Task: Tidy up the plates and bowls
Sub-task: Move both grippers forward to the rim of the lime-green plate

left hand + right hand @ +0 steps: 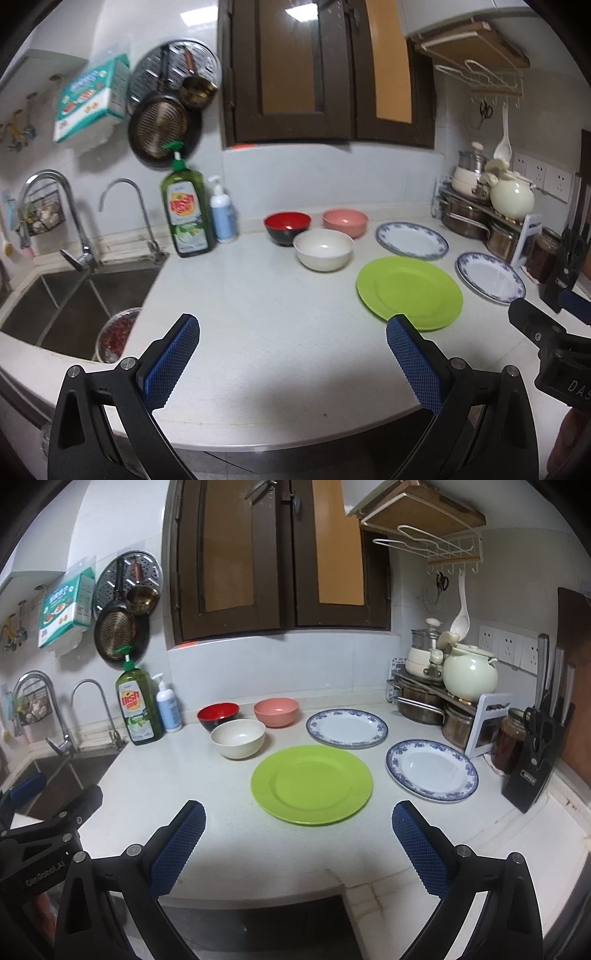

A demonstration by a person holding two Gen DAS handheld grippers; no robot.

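On the surface [184, 775] nothing is stacked yet; left gripper [291, 354] and right gripper [299, 834], both spread empty, probably need a first plate [311, 784].

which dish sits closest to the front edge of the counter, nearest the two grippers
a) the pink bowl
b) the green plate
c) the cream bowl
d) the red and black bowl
b: the green plate lies nearest the counter's front edge, just beyond the open right gripper, while the cream bowl, pink bowl and red and black bowl sit farther back toward the wall.
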